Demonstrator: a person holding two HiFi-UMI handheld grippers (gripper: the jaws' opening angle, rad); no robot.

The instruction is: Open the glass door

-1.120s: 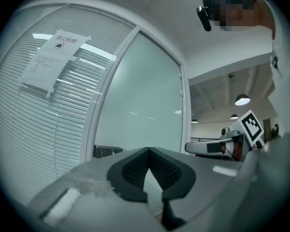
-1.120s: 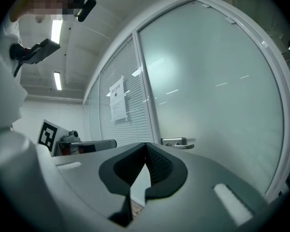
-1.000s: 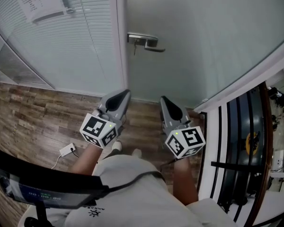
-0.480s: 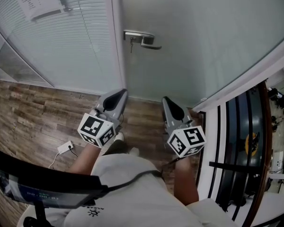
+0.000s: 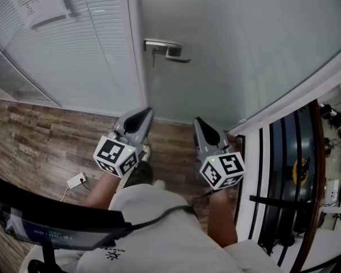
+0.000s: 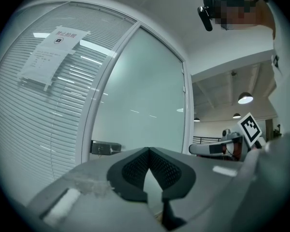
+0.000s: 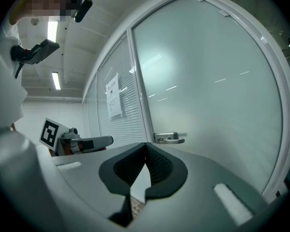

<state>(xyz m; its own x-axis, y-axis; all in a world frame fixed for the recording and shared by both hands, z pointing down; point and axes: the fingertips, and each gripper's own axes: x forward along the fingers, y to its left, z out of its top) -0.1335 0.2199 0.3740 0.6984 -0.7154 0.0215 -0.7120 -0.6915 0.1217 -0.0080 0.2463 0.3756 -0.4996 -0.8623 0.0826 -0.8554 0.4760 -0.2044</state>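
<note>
1. Approach step, by my read: the glass door (image 5: 233,44) looks closed and nothing touches it yet.
2. The lever handle (image 5: 169,50) sits on the door's left edge, just beside the white frame post (image 5: 133,44). It lies level, ahead of both tools and well apart from them.
3. The left gripper (image 5: 146,112) has its jaws clenched tip to tip with nothing between them. It is held low and points level toward the door.
4. The right gripper (image 5: 197,121) is the same: jaws pressed together, empty, level. In the right gripper view the handle shows just above its tips.
5. The blinds panel (image 5: 74,50) with the paper notice (image 5: 37,1) is left of the post and has no part in the task.
6. Next move, my judgement: raise one gripper to handle height and spread its jaws. Close on the lever or press down on it, then swing the door. The right gripper seems better lined up.
</note>
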